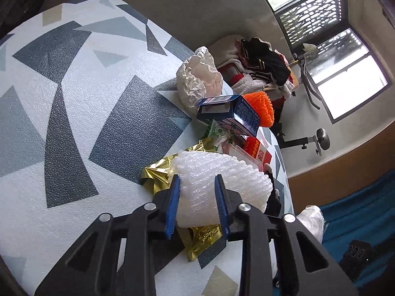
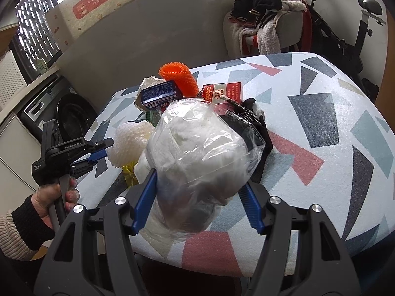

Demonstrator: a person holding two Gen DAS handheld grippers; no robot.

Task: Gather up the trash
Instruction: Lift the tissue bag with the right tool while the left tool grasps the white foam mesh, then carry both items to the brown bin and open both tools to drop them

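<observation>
A heap of trash lies on the patterned table (image 1: 74, 98). My left gripper (image 1: 197, 192) is shut on a white foam fruit net (image 1: 222, 180), which rests over gold foil wrapping (image 1: 158, 172). In the right wrist view my left gripper (image 2: 98, 151) holds the same white foam net (image 2: 128, 145). My right gripper (image 2: 200, 197) has its blue pads on both sides of a clear plastic bag (image 2: 197, 153) stuffed with white material, jaws wide. Behind lie a blue carton (image 2: 158, 95), an orange foam net (image 2: 177, 77) and a red box (image 2: 222, 92).
A crumpled plastic bag (image 1: 197, 79) sits at the table's far side. A black glove (image 2: 249, 118) lies by the red box. A chair piled with clothes (image 2: 266, 19), an exercise bike (image 2: 358, 32) and an appliance (image 2: 49, 113) stand around the table.
</observation>
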